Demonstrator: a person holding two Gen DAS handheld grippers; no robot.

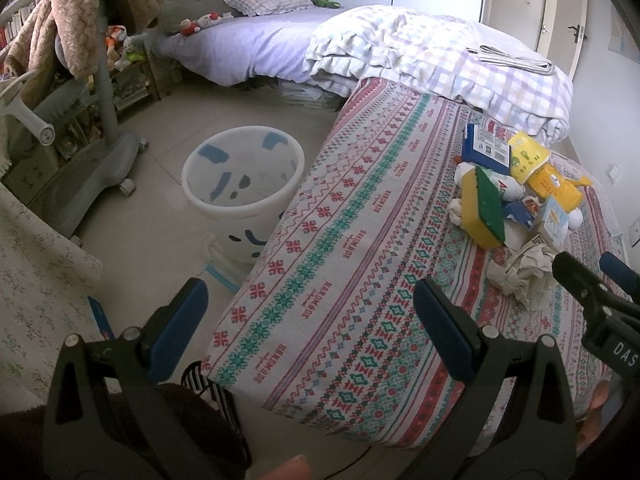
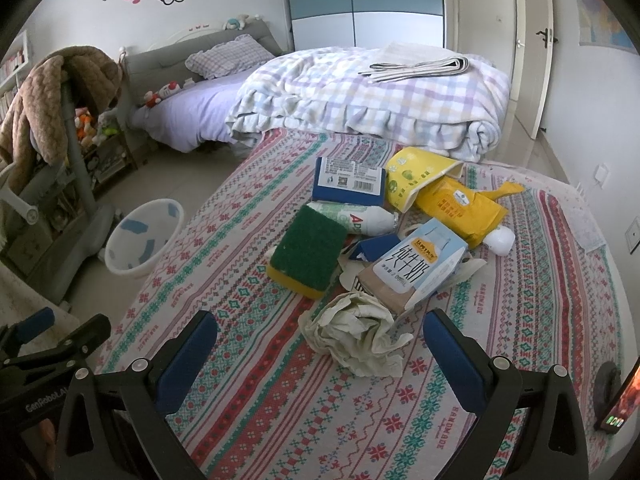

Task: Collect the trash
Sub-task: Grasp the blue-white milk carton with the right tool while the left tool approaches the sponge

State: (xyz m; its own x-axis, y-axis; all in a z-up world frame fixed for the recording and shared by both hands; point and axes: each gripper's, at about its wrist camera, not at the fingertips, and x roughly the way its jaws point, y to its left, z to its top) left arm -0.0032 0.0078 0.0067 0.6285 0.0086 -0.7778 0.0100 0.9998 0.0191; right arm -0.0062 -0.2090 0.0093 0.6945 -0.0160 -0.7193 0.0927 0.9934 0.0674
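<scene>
A pile of trash lies on the patterned bedspread (image 2: 248, 360): a crumpled paper wad (image 2: 356, 334), a milk carton (image 2: 412, 268), a yellow-green sponge (image 2: 308, 252), a blue box (image 2: 350, 180), yellow bags (image 2: 452, 200) and a white bottle (image 2: 364, 218). The white waste bin (image 1: 242, 180) stands on the floor left of the bed, also in the right wrist view (image 2: 142, 236). My right gripper (image 2: 320, 344) is open, just short of the paper wad. My left gripper (image 1: 310, 308) is open and empty over the bed's left edge. The wad also shows in the left wrist view (image 1: 520, 276).
A folded checked quilt (image 2: 372, 108) with a folded cloth on top lies behind the trash. A grey chair base (image 1: 92, 160) draped with a brown blanket stands left of the bin. A phone (image 2: 618, 404) lies at the bed's right edge.
</scene>
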